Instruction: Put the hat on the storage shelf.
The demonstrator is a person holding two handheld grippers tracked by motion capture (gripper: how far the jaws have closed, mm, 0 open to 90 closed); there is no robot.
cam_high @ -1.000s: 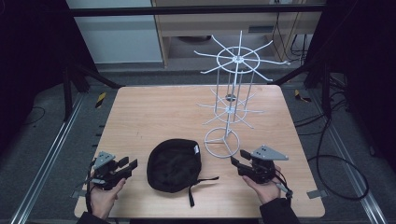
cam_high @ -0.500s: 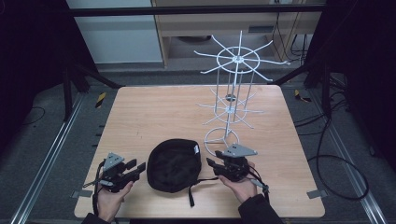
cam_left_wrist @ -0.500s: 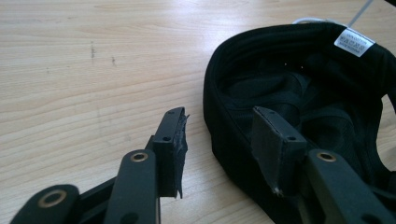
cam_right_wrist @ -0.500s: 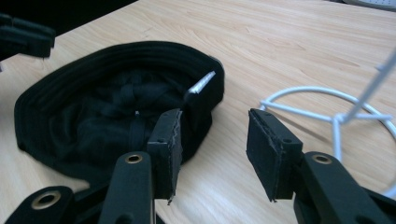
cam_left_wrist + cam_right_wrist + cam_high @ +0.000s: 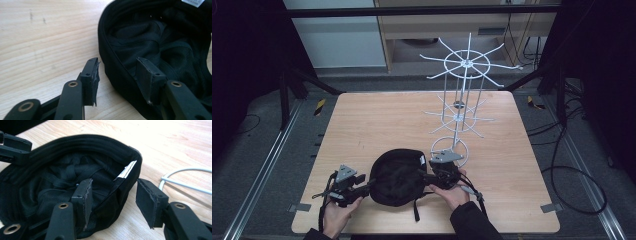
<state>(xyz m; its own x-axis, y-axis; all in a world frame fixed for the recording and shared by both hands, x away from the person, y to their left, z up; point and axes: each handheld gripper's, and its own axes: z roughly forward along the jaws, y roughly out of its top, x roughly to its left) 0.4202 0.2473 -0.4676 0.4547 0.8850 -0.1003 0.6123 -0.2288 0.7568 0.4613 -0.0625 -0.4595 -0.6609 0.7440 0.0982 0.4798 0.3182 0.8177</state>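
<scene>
Both grippers, left (image 5: 362,188) and right (image 5: 428,178), straddle the black cap's (image 5: 398,176) rim with jaws apart, nothing gripped; cap unlifted, wire rack (image 5: 460,107) empty.

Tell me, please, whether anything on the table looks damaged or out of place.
The cap lies upside down, lining and label up. The left gripper and right gripper each straddle its rim, jaws open. Their pads look frayed at the edges. The wire rack stands upright; nothing is spilled.

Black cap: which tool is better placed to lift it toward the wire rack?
Right, probably. The right tool straddles the black cap's rim open, beside the wire rack's base; the left tool straddles the far rim, away from the rack.
</scene>
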